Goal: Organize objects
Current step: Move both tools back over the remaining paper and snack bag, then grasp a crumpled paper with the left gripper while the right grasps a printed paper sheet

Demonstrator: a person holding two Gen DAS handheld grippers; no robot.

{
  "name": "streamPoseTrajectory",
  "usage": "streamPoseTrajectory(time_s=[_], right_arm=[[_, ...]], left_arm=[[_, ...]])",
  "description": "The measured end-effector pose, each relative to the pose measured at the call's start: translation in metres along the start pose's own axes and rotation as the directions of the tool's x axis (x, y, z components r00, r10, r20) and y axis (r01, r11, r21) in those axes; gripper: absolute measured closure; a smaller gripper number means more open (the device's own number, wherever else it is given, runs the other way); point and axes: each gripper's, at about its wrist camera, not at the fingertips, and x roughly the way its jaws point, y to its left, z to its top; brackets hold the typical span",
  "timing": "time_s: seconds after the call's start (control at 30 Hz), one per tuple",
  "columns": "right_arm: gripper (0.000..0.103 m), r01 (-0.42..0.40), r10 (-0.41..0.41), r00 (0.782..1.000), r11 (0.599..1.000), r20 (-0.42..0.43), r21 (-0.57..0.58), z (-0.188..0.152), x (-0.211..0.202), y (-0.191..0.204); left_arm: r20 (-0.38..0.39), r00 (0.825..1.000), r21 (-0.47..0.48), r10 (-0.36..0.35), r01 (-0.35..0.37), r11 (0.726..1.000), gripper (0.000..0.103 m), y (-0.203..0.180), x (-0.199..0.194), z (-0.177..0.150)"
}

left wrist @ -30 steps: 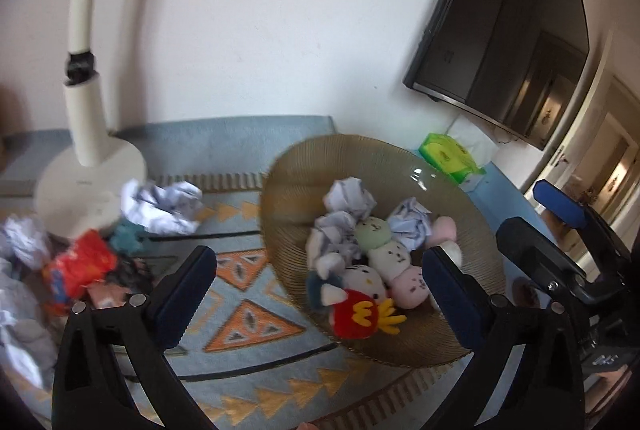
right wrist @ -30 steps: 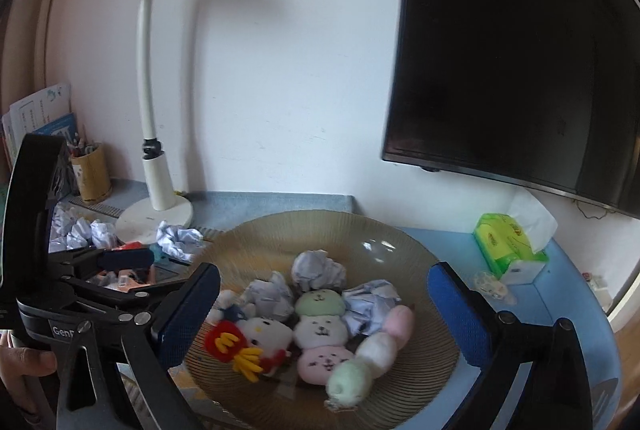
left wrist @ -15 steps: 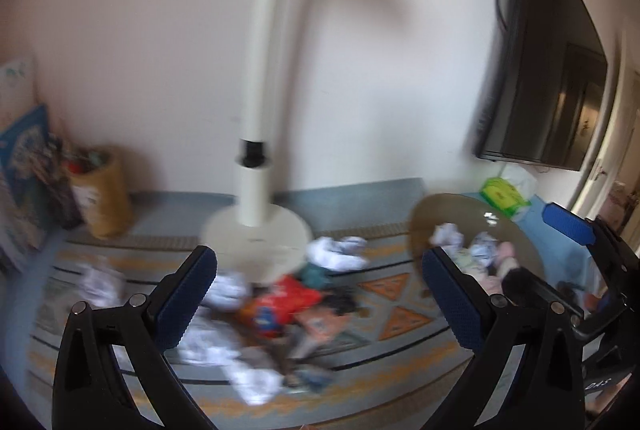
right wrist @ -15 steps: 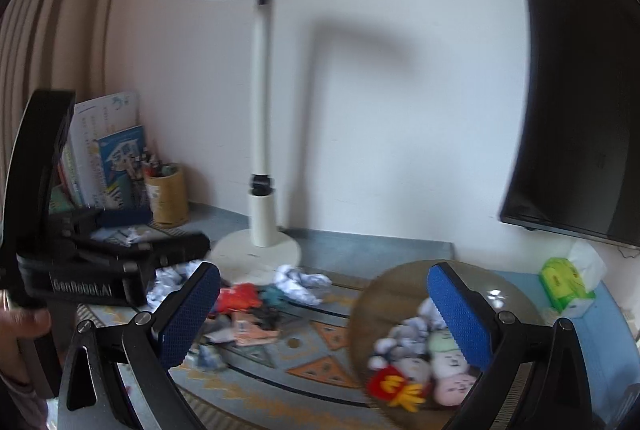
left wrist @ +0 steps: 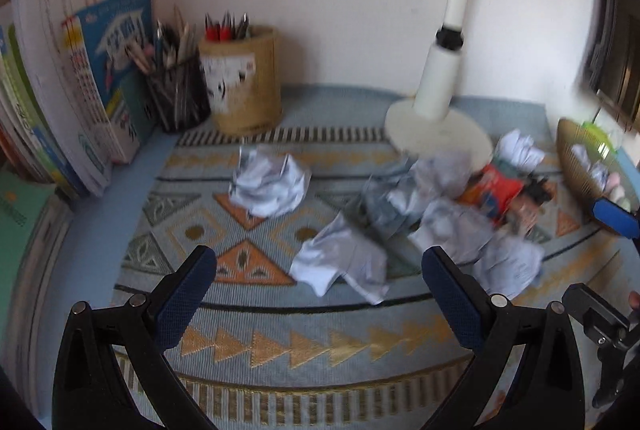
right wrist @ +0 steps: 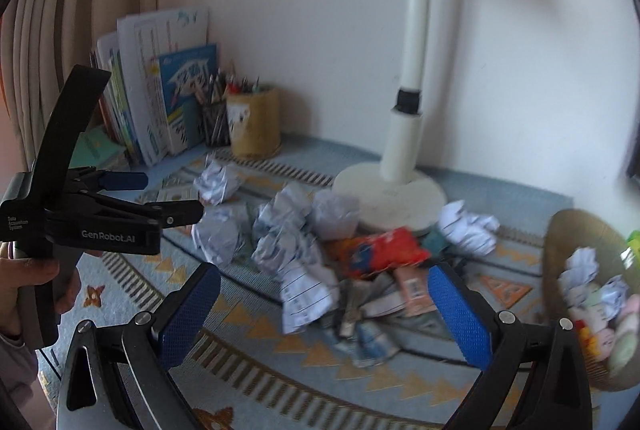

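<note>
Several crumpled paper balls lie scattered on a patterned mat. Among them is a red snack wrapper with other flat packets beside it. A brown woven bowl at the right edge holds small plush toys and paper balls. My left gripper is open and empty above a flattened paper near the mat's front. My right gripper is open and empty over the pile. The left gripper also shows in the right wrist view, held by a hand.
A white lamp base stands behind the pile. At the back left are a tan pen cup, a black mesh pen holder and upright books. A wall closes off the back.
Both views have swung left, from the bowl of plush toys to the paper and wrappers on the mat. The bowl now sits at the right edge. Both grippers stay open.
</note>
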Motion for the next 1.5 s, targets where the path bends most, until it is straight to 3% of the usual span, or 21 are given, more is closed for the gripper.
streamPoseTrajectory(time_s=[0.23, 0.37, 0.47, 0.57, 0.77, 1.0, 1.2, 1.27, 1.3, 1.33, 1.37, 1.47, 1.5], right_arm=[[0.0, -0.006, 0.009, 0.998, 0.999, -0.069, 0.033, -0.016, 0.045, 0.004], [0.0, -0.029, 0.037, 0.993, 0.997, -0.116, 0.07, -0.016, 0.061, -0.001], [0.0, -0.08, 0.1, 0.981, 0.989, -0.165, 0.126, -0.018, 0.073, -0.011], [0.0, -0.039, 0.088, 0.971, 0.976, -0.222, 0.215, -0.022, 0.085, -0.029], [0.0, -0.048, 0.112, 0.975, 0.949, -0.19, 0.311, -0.026, 0.081, -0.049], [0.002, -0.021, 0.061, 0.986, 0.969, -0.153, 0.248, -0.019, 0.07, -0.033], [0.015, -0.023, 0.058, 0.984, 0.979, -0.166, 0.204, -0.016, 0.074, -0.022], [0.032, -0.033, 0.077, 0.98, 0.972, -0.183, 0.231, -0.017, 0.078, -0.027], [0.038, -0.039, 0.084, 0.981, 0.968, -0.173, 0.249, -0.017, 0.077, -0.03], [0.059, -0.065, 0.107, 0.983, 0.961, -0.147, 0.267, -0.018, 0.074, -0.033], [0.068, -0.108, 0.144, 0.984, 0.953, -0.109, 0.284, -0.018, 0.069, -0.036], [0.068, -0.181, 0.189, 0.982, 0.937, 0.003, 0.3, -0.02, 0.051, -0.042], [0.068, -0.188, 0.185, 0.982, 0.935, 0.04, 0.3, -0.02, 0.044, -0.042]], left_arm=[[-0.072, 0.997, 0.027, 0.011, -0.01, 1.0, 0.001, -0.006, 0.048, -0.002], [-0.133, 0.991, 0.035, -0.017, 0.022, 0.999, 0.0, -0.009, 0.073, -0.006], [-0.132, 0.991, 0.032, -0.017, 0.021, 0.999, 0.0, -0.01, 0.083, -0.01], [-0.133, 0.991, 0.033, -0.016, 0.02, 0.999, 0.0, -0.011, 0.093, -0.015], [-0.133, 0.991, 0.033, -0.015, 0.019, 0.999, 0.0, -0.012, 0.109, -0.022], [-0.133, 0.991, 0.033, -0.014, 0.019, 0.999, 0.0, -0.012, 0.115, -0.023], [-0.133, 0.991, 0.033, -0.014, 0.019, 0.999, 0.0, -0.012, 0.114, -0.023], [-0.132, 0.991, 0.033, -0.015, 0.019, 0.999, 0.0, -0.012, 0.114, -0.023], [-0.122, 0.992, 0.031, -0.015, 0.019, 0.999, 0.009, -0.011, 0.116, -0.024], [-0.096, 0.995, 0.028, -0.025, 0.027, 0.999, 0.042, -0.011, 0.112, -0.025], [-0.064, 0.997, 0.023, -0.039, 0.04, 0.999, 0.044, -0.009, 0.108, -0.026], [0.12, 0.985, 0.026, -0.127, 0.125, 0.992, 0.042, -0.006, 0.08, -0.032], [0.183, 0.979, 0.034, -0.094, 0.089, 0.995, 0.041, -0.007, 0.071, -0.037]])
